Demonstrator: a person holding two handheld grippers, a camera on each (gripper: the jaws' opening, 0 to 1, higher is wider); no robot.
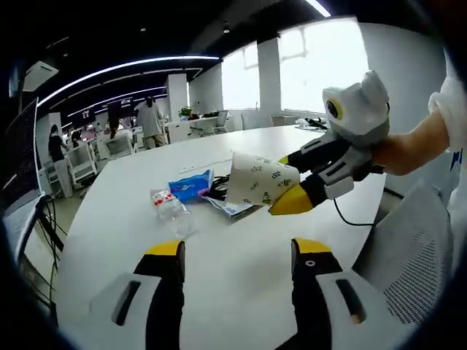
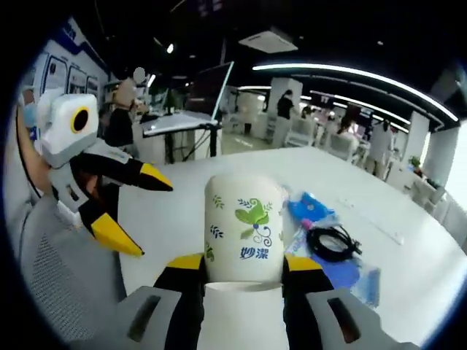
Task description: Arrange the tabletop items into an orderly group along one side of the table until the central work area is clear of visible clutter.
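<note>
My right gripper [image 2: 244, 266] is shut on a white paper cup [image 2: 244, 222] with a green leaf print, held above the white table [image 2: 182, 191]. In the left gripper view the same cup [image 1: 255, 179] hangs tilted over the table [image 1: 109, 219], clamped by the right gripper [image 1: 286, 182], which reaches in from the right. My left gripper [image 1: 237, 249] stands open low over the near table edge with nothing between its jaws. In the right gripper view, the left gripper [image 2: 139, 210] is open at the left. A clear plastic bottle [image 1: 171, 210] lies beside a blue packet [image 1: 191, 184] and a black cable [image 1: 219, 189].
Right of the cup lie the blue packet [image 2: 310, 208], the coiled black cable [image 2: 332, 240] and a blue booklet [image 2: 346, 271]. A grey mesh chair [image 1: 408, 248] stands at the near table edge. A hand [image 1: 412, 146] holds the right gripper. People and desks fill the far room.
</note>
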